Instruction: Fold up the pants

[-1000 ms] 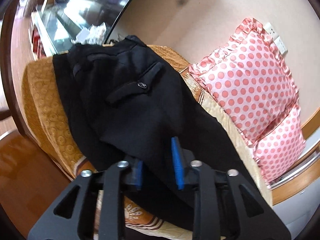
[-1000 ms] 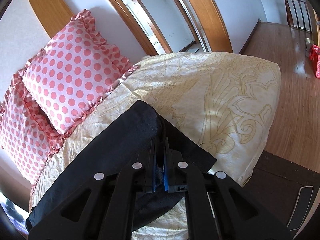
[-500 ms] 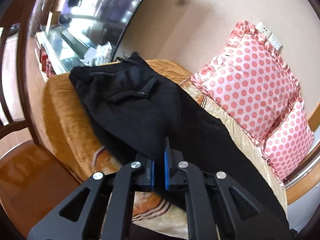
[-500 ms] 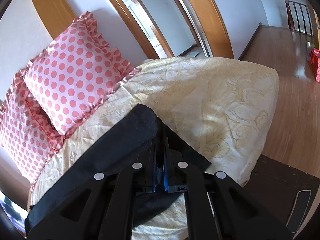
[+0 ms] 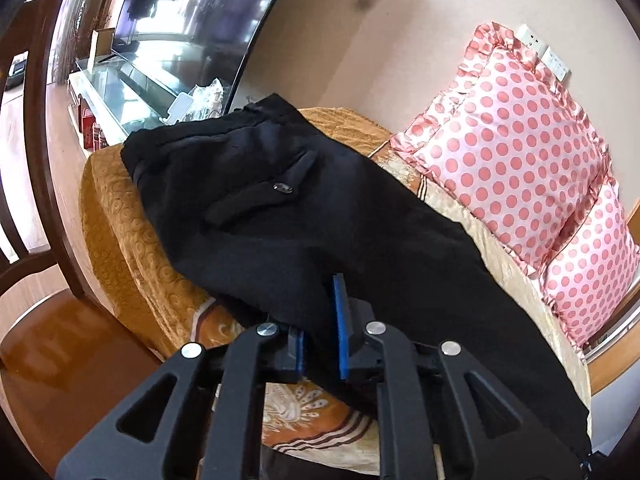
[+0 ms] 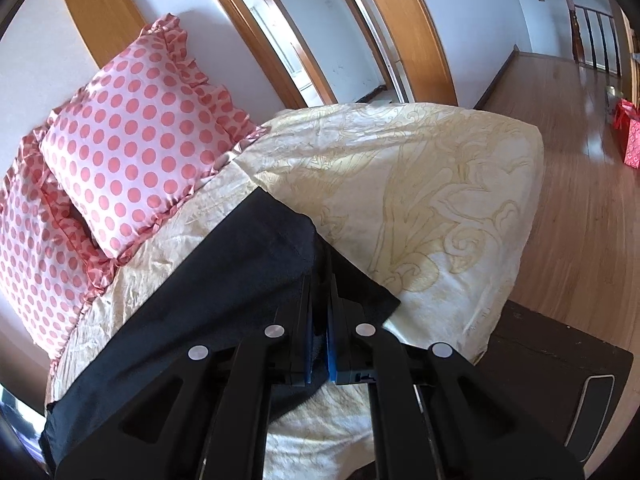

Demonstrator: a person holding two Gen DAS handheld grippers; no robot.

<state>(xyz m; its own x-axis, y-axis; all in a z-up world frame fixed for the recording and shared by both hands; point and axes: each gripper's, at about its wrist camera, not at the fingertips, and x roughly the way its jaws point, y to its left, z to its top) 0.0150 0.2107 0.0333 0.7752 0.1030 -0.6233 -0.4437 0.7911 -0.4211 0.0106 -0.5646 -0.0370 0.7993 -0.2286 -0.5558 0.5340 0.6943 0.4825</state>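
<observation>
Black pants (image 5: 280, 208) lie lengthwise on a bed, the waistband and a buttoned back pocket at the far end. In the left wrist view my left gripper (image 5: 320, 340) sits at the near edge of the pants around mid-length. Its jaws are opening slightly, and a thick fold of black cloth fills the gap between the blue pads. In the right wrist view the leg end of the pants (image 6: 224, 280) runs toward me. My right gripper (image 6: 319, 320) is shut on the hem corner, its pads close together with cloth pinched between them.
The bed has a golden patterned cover (image 5: 120, 232), cream at the right end (image 6: 420, 200). Two pink polka-dot pillows (image 5: 512, 152) lean on the wall behind. A dark wooden chair (image 5: 36, 160) stands left. A dark box (image 6: 560, 380) sits on the wood floor beside the bed.
The left jaws closed from well apart onto the pants' near edge, then parted a little around a thicker fold. The left view rolled slightly. The right gripper kept its hold and barely moved.
</observation>
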